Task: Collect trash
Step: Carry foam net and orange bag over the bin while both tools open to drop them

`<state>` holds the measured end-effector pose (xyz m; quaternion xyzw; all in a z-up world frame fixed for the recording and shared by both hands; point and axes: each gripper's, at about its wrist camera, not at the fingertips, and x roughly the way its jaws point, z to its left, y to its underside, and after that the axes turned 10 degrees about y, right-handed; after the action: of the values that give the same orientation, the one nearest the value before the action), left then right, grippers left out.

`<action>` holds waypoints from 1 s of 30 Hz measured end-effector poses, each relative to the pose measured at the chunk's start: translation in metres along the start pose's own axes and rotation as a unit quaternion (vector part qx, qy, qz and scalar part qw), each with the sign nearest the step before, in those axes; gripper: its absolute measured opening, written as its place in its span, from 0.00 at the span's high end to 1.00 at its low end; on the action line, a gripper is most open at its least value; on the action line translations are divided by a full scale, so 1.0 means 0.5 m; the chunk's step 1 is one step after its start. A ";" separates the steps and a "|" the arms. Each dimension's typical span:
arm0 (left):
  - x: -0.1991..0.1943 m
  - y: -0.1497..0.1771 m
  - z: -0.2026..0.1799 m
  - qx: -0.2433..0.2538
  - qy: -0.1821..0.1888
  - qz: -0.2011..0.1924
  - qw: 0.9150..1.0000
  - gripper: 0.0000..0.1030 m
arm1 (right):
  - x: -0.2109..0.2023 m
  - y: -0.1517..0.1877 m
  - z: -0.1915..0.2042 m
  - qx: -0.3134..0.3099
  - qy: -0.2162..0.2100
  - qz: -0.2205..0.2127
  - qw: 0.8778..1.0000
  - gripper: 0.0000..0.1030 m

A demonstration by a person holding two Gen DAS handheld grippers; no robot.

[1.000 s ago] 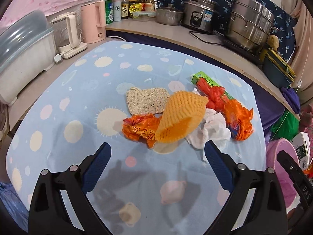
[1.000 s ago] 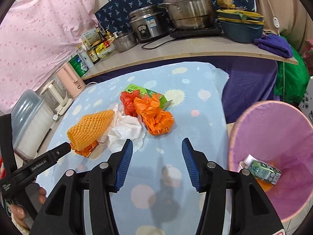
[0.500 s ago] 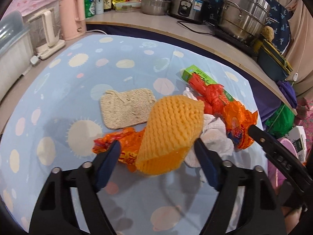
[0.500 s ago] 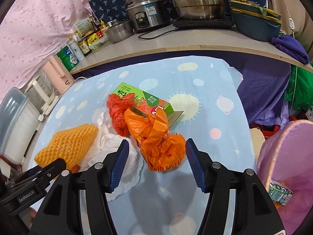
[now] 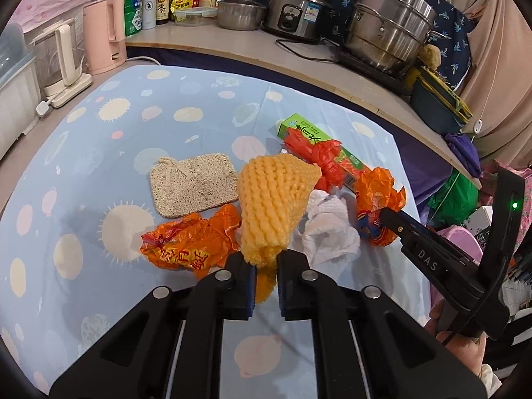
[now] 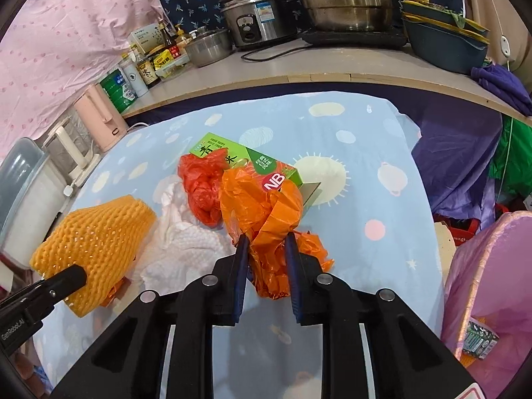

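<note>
Trash lies in a heap on the blue spotted tablecloth (image 5: 173,113). My left gripper (image 5: 266,259) is closing, its pads squeezing the lower end of the orange foam net (image 5: 276,199), which stands up from the jaws. My right gripper (image 6: 266,242) is closing too, with the crumpled orange plastic bag (image 6: 262,206) pinched between its pads. Around them lie an orange snack wrapper (image 5: 186,242), crumpled white tissue (image 5: 329,229), a red plastic bag (image 6: 202,186) and a green carton (image 6: 232,153). A beige loofah pad (image 5: 193,189) sits left of the net.
A pink bin (image 6: 492,266) with a small packet in it stands off the table's right edge. The counter behind holds pots (image 5: 389,23), a rice cooker (image 5: 299,6), bottles and a pink kettle (image 5: 104,33). A purple cloth hangs at the table's far right.
Both grippers came forward to the heap and their jaws went from wide apart to closed, the left onto the foam net and the right onto the orange bag.
</note>
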<state>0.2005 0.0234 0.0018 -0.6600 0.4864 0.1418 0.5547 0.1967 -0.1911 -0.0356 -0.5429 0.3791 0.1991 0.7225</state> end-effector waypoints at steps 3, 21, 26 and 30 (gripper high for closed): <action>-0.030 0.006 -0.022 0.009 0.005 -0.010 1.000 0.91 | -0.029 0.006 -0.008 0.003 -0.005 -0.008 1.000 0.80; -0.153 0.104 -0.232 0.090 0.071 -0.017 0.993 0.91 | -0.308 0.089 -0.175 0.051 0.004 -0.078 0.996 0.80; -0.151 0.138 -0.307 0.123 0.090 -0.005 0.988 0.91 | -0.350 0.117 -0.244 0.076 0.023 -0.088 0.993 0.80; -0.144 0.164 -0.358 0.147 0.102 0.005 0.984 0.91 | -0.372 0.134 -0.289 0.094 0.038 -0.095 0.990 0.80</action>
<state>0.0370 -0.0904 0.0672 -0.5799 0.5595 0.0035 0.5922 -0.0160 -0.2812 0.0463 -0.5133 0.3699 0.0723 0.7710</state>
